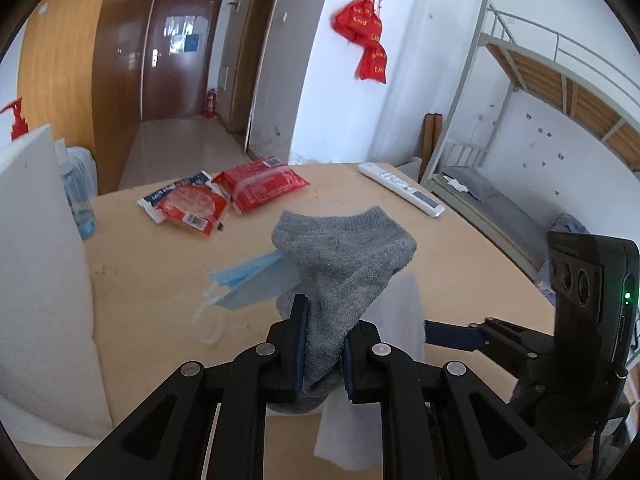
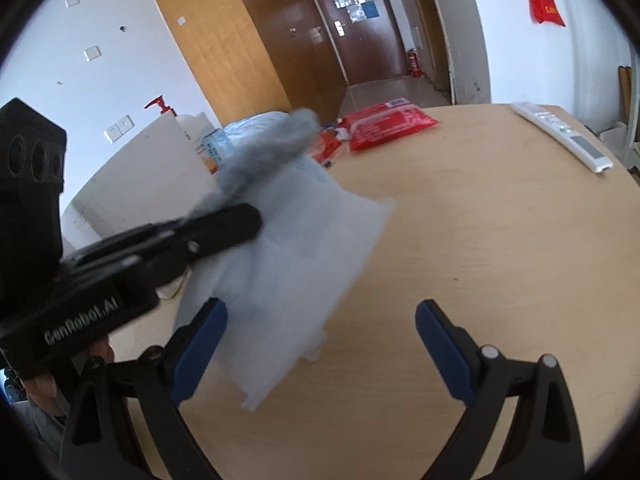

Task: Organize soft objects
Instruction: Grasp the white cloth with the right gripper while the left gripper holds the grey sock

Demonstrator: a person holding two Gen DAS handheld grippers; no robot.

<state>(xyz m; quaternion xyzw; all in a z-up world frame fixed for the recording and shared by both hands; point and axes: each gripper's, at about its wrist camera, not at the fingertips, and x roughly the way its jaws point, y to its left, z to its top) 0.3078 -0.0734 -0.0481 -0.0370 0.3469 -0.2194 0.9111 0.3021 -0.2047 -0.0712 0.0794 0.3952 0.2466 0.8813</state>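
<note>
My left gripper (image 1: 323, 322) is shut on a grey sock (image 1: 344, 256) and holds it above the wooden table (image 1: 160, 280). A white cloth (image 1: 380, 364) hangs under the sock, and it shows blurred in the right wrist view (image 2: 296, 264). A blue face mask (image 1: 248, 284) lies on the table behind the sock. My right gripper (image 2: 320, 320) is open and empty, just right of the left gripper (image 2: 224, 220); its fingers (image 1: 452, 334) show at the right of the left wrist view.
Two red snack packets (image 1: 260, 184) and a white remote (image 1: 400, 188) lie at the table's far side. A white foam board (image 1: 36, 264) and a water bottle (image 1: 78, 196) stand at the left. A bunk bed (image 1: 540, 120) stands to the right.
</note>
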